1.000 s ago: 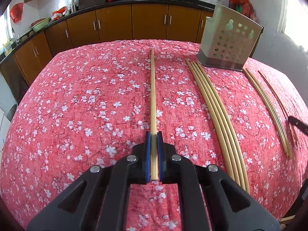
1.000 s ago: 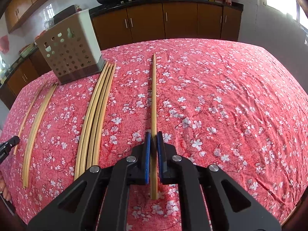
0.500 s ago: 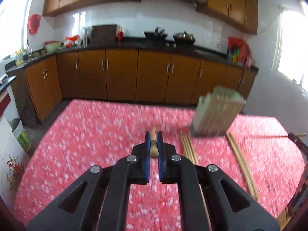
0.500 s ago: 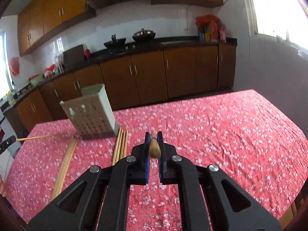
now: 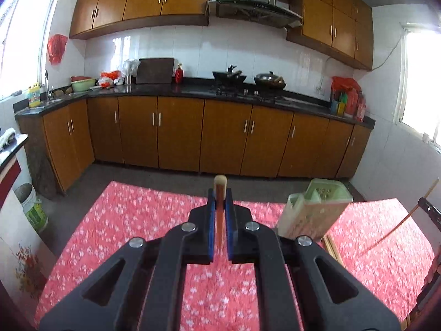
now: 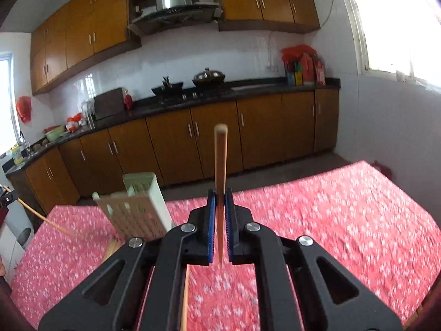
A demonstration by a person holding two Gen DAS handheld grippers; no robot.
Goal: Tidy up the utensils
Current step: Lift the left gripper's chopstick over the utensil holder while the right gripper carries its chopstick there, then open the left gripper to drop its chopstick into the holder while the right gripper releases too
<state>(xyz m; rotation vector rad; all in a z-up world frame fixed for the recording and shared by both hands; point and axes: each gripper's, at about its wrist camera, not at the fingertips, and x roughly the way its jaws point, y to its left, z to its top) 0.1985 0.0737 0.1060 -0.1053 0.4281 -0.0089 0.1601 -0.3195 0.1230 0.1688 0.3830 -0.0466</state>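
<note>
My left gripper [image 5: 220,207] is shut on a wooden chopstick [image 5: 220,186], lifted well above the red floral tablecloth [image 5: 132,215] and pointing forward. My right gripper [image 6: 220,207] is shut on another wooden chopstick [image 6: 220,157], also raised and pointing forward and up. The beige perforated utensil holder [image 5: 311,209] stands on the table right of the left gripper; in the right wrist view the holder [image 6: 137,209] is to the left. The right gripper's chopstick [image 5: 405,218] shows at the far right of the left wrist view.
More chopsticks [image 6: 111,248] lie on the cloth near the holder's base. Brown kitchen cabinets [image 5: 179,135] and a dark counter with pans [image 5: 248,78] run behind the table. A white bucket [image 5: 31,207] stands on the floor at left.
Both grippers have lifted their chopsticks off the cloth and risen higher, tilting upward so the views now take in the kitchen wall. The holder now appears lower and closer.
</note>
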